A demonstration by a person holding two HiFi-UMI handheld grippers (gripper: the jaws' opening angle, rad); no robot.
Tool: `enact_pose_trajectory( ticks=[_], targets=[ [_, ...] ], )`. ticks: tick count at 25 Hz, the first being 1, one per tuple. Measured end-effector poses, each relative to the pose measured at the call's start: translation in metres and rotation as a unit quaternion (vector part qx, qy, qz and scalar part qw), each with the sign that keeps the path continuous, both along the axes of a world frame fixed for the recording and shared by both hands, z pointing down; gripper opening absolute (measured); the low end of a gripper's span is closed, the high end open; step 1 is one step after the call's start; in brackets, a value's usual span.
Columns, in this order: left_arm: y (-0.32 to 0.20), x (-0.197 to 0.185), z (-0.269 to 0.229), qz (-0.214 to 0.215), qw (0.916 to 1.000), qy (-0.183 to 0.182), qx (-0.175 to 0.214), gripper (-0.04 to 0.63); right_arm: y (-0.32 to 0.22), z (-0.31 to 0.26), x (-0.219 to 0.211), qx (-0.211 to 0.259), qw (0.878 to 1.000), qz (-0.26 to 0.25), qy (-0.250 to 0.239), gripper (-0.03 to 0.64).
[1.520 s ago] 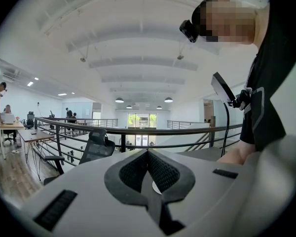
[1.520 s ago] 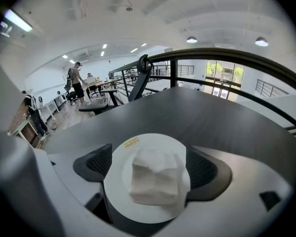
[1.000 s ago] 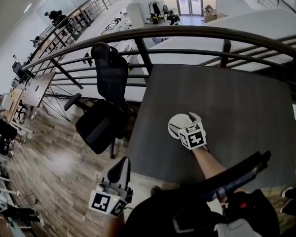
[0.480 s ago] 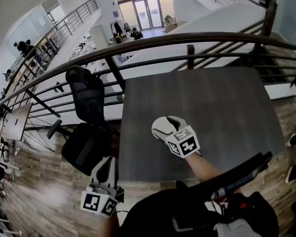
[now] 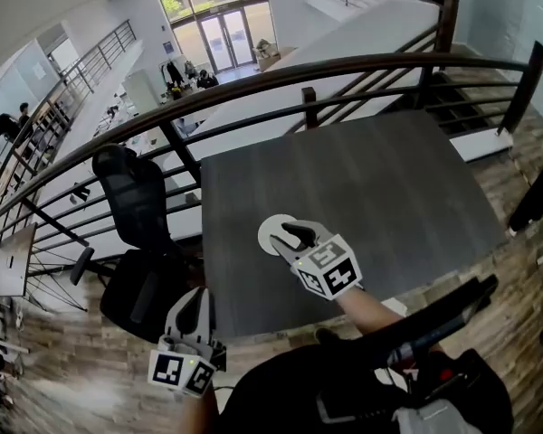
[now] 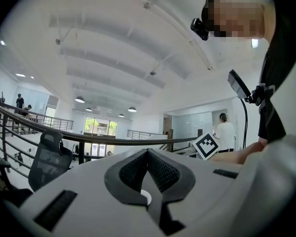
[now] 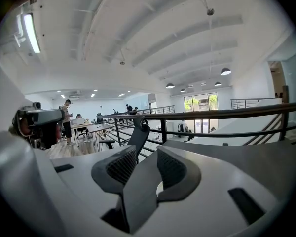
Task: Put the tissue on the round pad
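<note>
As its empty jaws narrow, the right hand-held gripper point(image 5: 294, 235) overhangs the round pad point(image 5: 269, 236).

Bright daylight from far windows point(image 5: 219, 27) and ceiling lamps point(image 7: 226, 71); fisheye edges bend, seemingly vignetted.

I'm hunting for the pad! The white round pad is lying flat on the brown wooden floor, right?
No. The white round pad is lying flat on the dark grey table, not on the brown wooden floor. The head view shows it, near the table's front left part.
</note>
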State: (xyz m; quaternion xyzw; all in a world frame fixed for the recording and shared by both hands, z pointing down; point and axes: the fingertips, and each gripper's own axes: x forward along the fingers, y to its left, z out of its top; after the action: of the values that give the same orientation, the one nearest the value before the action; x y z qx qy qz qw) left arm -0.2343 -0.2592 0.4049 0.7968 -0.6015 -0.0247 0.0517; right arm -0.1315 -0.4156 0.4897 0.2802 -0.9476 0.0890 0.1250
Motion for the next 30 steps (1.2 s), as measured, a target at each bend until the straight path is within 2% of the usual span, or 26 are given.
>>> enact_pose_trajectory(
  ticks=[7,16,22,25,30],
  targets=[
    [0.013,-0.001,0.008,0.048,0.9988,0.012,-0.001,0.003,0.035,-0.017,0.017,0.0,0.998,0.051,-0.031,0.002],
    [0.026,0.004,0.015,0.117,0.993,0.015,0.006,0.003,0.086,-0.037,0.027,0.002,0.994,0.097,-0.042,0.002],
    [0.035,0.005,0.01,0.147,0.9876,0.049,0.022,0.003,0.11,-0.058,0.038,0.01,0.991,0.121,-0.062,0.002],
    [0.036,0.013,0.008,0.153,0.9876,0.033,0.019,0.003,0.117,-0.07,0.042,0.018,0.99,0.119,-0.07,0.002],
    [0.034,0.031,0.001,0.131,0.9911,0.013,0.018,0.003,0.122,-0.078,0.058,0.027,0.992,0.097,-0.072,0.002]
  ],
)
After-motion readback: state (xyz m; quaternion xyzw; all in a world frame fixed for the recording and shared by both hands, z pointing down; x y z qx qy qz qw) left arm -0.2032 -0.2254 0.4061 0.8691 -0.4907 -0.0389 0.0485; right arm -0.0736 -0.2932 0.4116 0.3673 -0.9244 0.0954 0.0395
